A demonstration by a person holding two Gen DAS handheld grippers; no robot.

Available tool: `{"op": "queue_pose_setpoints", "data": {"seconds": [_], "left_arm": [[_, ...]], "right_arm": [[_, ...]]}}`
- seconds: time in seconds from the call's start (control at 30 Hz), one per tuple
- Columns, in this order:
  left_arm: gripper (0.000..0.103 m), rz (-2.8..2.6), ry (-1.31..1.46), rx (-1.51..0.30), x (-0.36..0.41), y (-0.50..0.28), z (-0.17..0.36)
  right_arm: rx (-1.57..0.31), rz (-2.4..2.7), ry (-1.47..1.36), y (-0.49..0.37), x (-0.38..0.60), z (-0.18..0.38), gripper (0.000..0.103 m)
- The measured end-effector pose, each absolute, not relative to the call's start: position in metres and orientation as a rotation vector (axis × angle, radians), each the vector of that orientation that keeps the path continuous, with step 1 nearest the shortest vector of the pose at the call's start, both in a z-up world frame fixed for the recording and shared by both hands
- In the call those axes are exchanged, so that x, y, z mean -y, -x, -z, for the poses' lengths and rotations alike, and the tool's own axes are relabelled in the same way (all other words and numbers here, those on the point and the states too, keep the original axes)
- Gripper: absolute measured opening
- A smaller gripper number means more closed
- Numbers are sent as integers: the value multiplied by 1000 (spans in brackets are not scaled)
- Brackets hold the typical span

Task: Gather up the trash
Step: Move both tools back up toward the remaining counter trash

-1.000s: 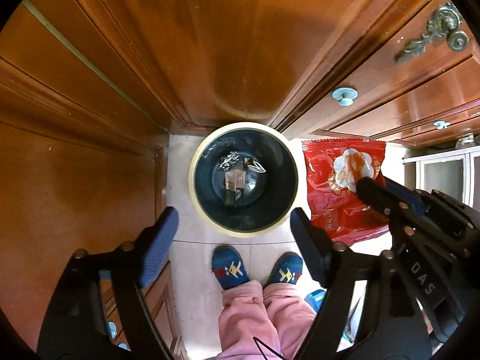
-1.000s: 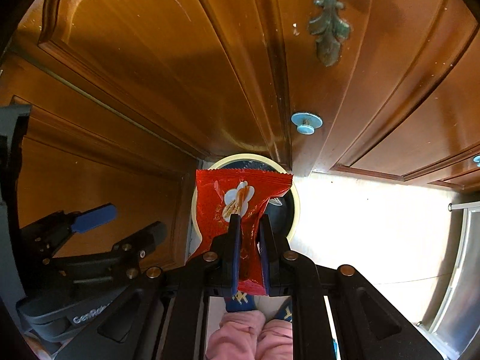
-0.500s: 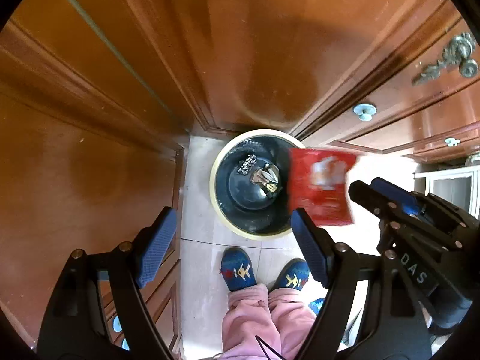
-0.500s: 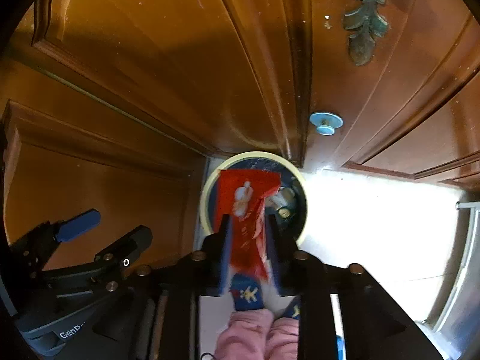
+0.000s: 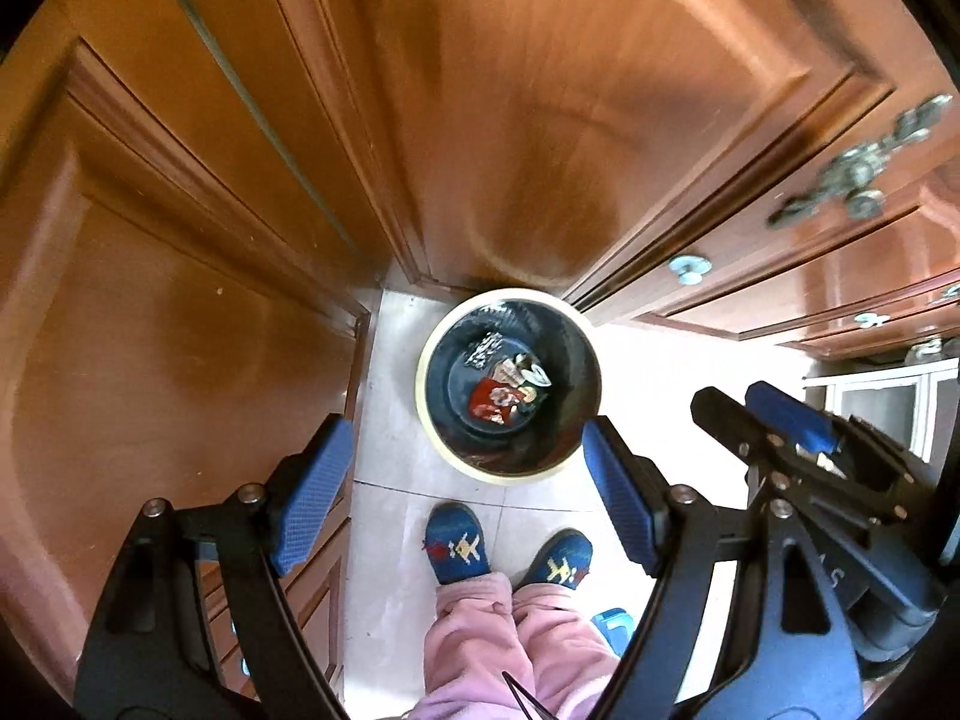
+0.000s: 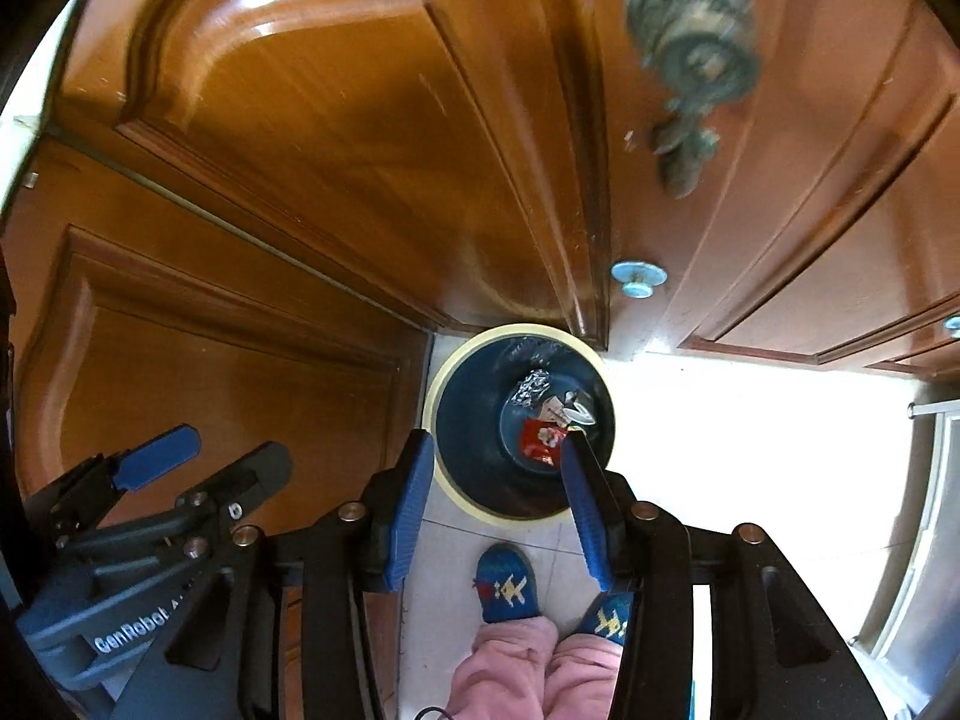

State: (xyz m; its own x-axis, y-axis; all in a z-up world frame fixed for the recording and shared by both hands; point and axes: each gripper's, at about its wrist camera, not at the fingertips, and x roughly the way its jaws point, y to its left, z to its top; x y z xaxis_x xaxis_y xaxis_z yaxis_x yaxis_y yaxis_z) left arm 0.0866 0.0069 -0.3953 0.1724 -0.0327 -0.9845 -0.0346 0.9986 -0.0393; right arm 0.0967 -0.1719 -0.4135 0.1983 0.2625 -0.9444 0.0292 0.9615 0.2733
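Jaws empty, just opening; red wrapper [image 6: 542, 441] in bin [image 6: 444, 384] below.

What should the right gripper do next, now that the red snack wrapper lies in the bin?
Probably lift the right gripper clear and go look for more trash. Its jaws have just been opening, nothing is between them, and the red snack wrapper rests at the bottom of the trash bin among other scraps. The left gripper is open and empty too.
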Motion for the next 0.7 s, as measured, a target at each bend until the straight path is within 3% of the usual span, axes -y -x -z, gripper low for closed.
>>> {"op": "queue_pose_setpoints", "data": {"seconds": [0.7], "left_arm": [[76,91,39,-1174,17,-71,145]], "right_arm": [[-1151,-177,-256,-33,221,160,45]]}}
